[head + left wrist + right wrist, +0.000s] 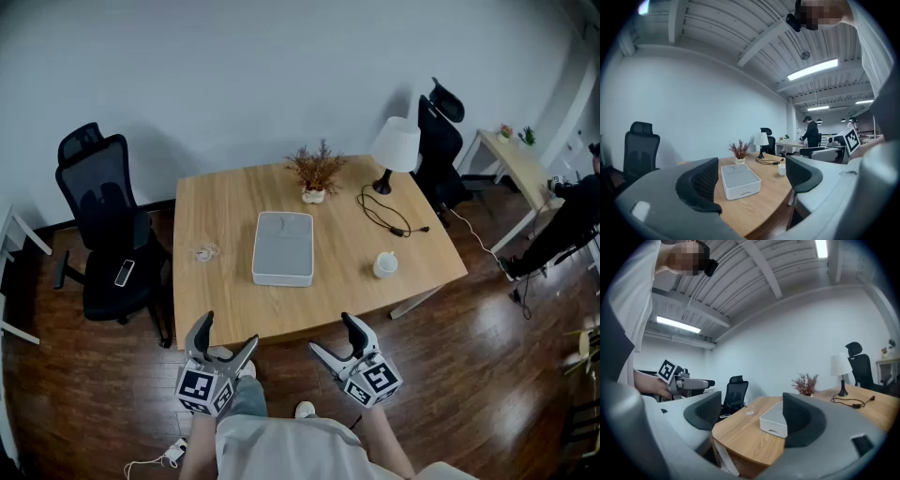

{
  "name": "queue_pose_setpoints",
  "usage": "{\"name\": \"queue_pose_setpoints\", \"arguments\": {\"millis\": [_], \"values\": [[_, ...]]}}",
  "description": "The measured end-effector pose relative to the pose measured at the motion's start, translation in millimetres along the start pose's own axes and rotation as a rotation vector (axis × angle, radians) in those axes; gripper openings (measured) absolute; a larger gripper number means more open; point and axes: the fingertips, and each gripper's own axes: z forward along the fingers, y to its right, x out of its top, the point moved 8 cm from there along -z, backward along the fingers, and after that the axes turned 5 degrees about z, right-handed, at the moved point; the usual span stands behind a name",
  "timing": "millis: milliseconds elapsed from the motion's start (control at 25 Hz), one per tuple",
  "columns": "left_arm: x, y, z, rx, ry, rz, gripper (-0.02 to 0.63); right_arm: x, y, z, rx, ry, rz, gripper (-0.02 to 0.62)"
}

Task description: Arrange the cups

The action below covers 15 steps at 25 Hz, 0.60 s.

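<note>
A white cup stands near the right edge of the wooden table. A small clear glass cup stands on the table's left side. Between them lies a white lidded box. Both grippers hover in front of the table's near edge, short of every object. My left gripper is open and empty, and so is my right gripper. In the left gripper view the box and white cup lie ahead beyond the jaws. In the right gripper view the glass cup and box lie ahead.
A dried plant in a pot and a white lamp with a black cable stand at the table's far side. A black chair with a phone on its seat is left of the table. Another chair is at the right rear.
</note>
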Motion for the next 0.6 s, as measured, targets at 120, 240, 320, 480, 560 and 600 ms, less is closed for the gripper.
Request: {"name": "queue_pose_setpoints", "arguments": {"millis": [120,240,320,480,560,600], "values": [[-3.7,-47.0,22.3,-0.018,0.008,0.023,0.431,6.1,6.3,53.0,-0.022,0.026,0.033,0.407],[-0.4,-94.3,38.2,-0.04,0.022,0.026,0.431,16.8,-2.6,104.0,-0.005,0.059,0.059,0.408],[3.8,-122.6,49.2,-0.056,0.039,0.011,0.431,24.1,-5.5,132.6,-0.021,0.064,0.035,0.407],[10.7,-155.9,68.5,-0.119,0.06,0.002,0.431,32.6,-7.1,169.1,-0.076,0.06,-0.011,0.408],[9.4,-163.1,79.1,-0.159,0.058,-0.002,0.42,32.0,-7.1,178.6,-0.086,0.048,-0.016,0.407],[8.5,-164.9,85.0,-0.172,0.053,-0.006,0.42,31.5,-5.5,182.5,-0.088,0.041,-0.015,0.407]]}}
